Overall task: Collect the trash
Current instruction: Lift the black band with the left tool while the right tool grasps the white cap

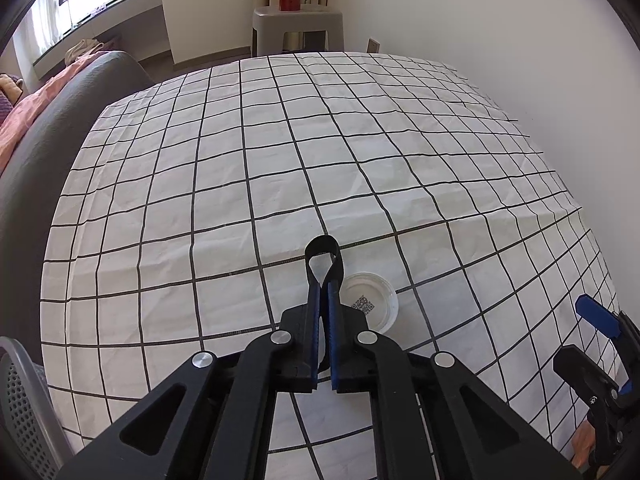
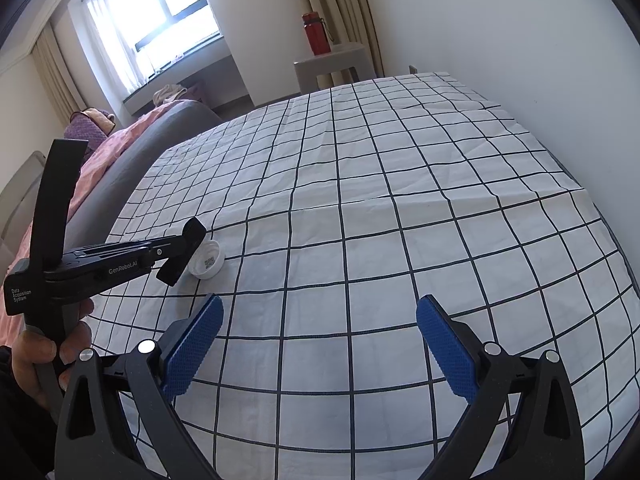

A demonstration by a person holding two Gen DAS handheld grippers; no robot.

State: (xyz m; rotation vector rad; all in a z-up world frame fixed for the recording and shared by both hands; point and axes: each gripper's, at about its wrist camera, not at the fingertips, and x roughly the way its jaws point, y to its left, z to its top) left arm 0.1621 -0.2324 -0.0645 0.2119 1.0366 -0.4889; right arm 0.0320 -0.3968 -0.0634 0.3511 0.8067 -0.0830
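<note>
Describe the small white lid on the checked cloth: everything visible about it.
The white lid is a small round cap, plastic by its look, lying with its hollow side up so a low raised rim rings a flat inner floor. A dark QR-style code is printed on that floor. It rests flat on the checked tablecloth, near the table's front part. The left gripper sits right beside it with fingers closed on a black strap loop, not on the lid; whether they touch its rim is unclear.

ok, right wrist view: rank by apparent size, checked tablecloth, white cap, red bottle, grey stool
1. checked tablecloth
2. grey stool
3. red bottle, white cap: look alike; the cap is far nearer the camera, so unranked.
</note>
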